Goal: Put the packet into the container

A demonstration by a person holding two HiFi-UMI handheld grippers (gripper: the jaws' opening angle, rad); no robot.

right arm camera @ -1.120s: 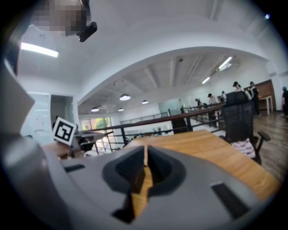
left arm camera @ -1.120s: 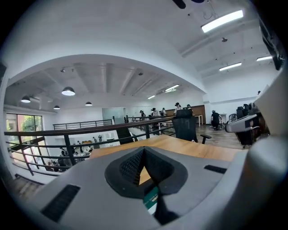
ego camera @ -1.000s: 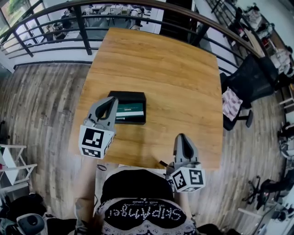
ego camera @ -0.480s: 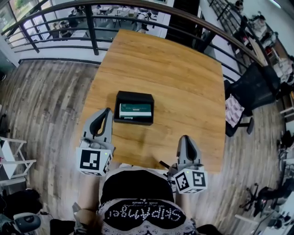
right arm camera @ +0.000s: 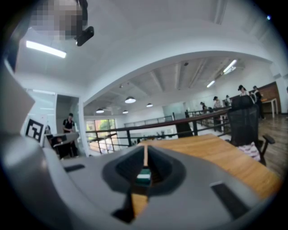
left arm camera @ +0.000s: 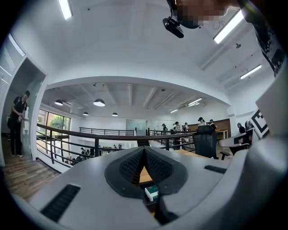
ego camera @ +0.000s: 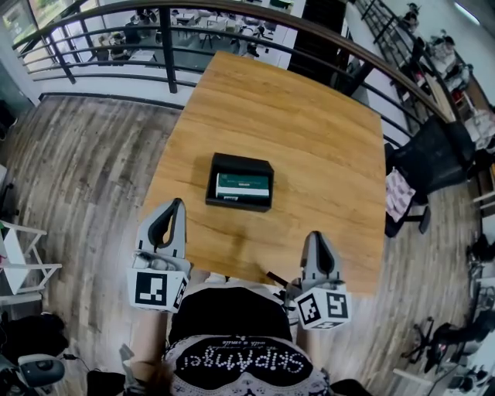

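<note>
Lying flat inside a shallow black rectangular container [ego camera: 241, 159], the packet [ego camera: 243, 186] shows a dark green face with a white band along its near edge. The container sits near the middle of the desk [ego camera: 294, 108], a slab of honey-coloured wood with fine straight grain and squared corners. Grey, weathered floor planks [ego camera: 85, 170] surround it. A dark metal railing [ego camera: 271, 11] curves past its far edge, and a black office chair [ego camera: 433, 155] stands off its right side.

The left gripper [ego camera: 177, 203] is a smooth grey tapered shell held over the desk's near left edge. It points roughly level, away from the person, with its tip short of the container and to the left of it, not touching. Its ribbed dark pads are clenched tip to tip with nothing between them.

The right gripper [ego camera: 317, 235] hovers over the near right part of the desk, tilted slightly downward and aimed forward, well apart from the container. Its jaws are pressed together to a thin slit and hold nothing.

Each gripper carries a white cube with black square markers at its rear, close to the person's torso.
</note>
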